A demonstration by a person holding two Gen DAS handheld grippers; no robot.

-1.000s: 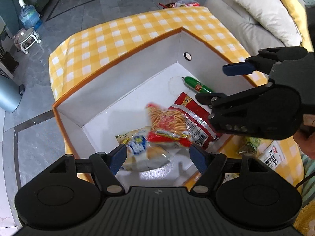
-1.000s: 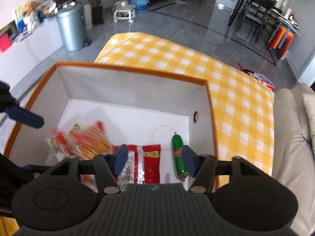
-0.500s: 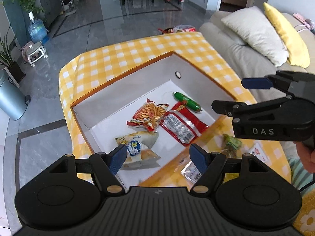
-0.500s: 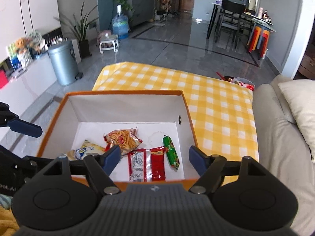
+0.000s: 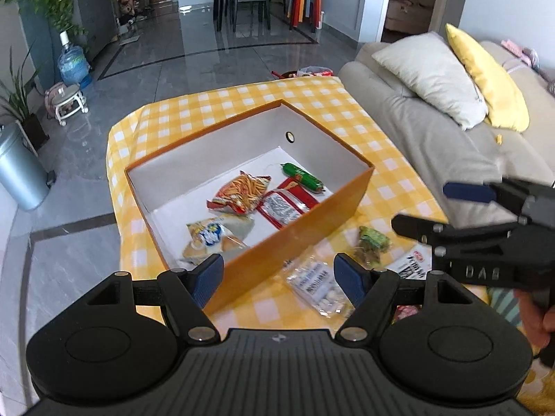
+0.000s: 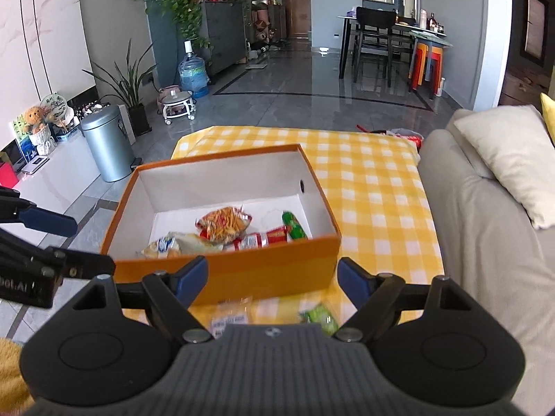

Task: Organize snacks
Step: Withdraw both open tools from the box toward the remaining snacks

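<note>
An orange box point(image 5: 305, 215) point(image 6: 242, 270) with a white inside stands on the yellow checked table point(image 5: 222, 111). It holds an orange chip bag point(image 5: 242, 190) point(image 6: 223, 223), a pale bread packet point(image 5: 211, 234), a red sachet point(image 5: 286, 202) and a green sausage point(image 5: 301, 175) point(image 6: 294, 224). On the table in front lie a clear candy packet point(image 5: 317, 286), a green snack point(image 5: 373, 241) point(image 6: 321, 317) and a white packet point(image 5: 411, 265). My left gripper point(image 5: 279, 275) is open and empty above the box's near wall. My right gripper point(image 6: 272, 277) is open and empty, nearer than the box.
A grey sofa point(image 5: 433, 131) with a white cushion point(image 5: 430, 76) and a yellow cushion point(image 5: 489, 79) runs along the table's right side. A metal bin point(image 6: 107, 142) and a water bottle point(image 6: 192, 72) stand on the floor to the left.
The chip bag has dropped into the box and lies still. Both grippers have pulled back and up from the box, so the loose packets in front of it now show.
</note>
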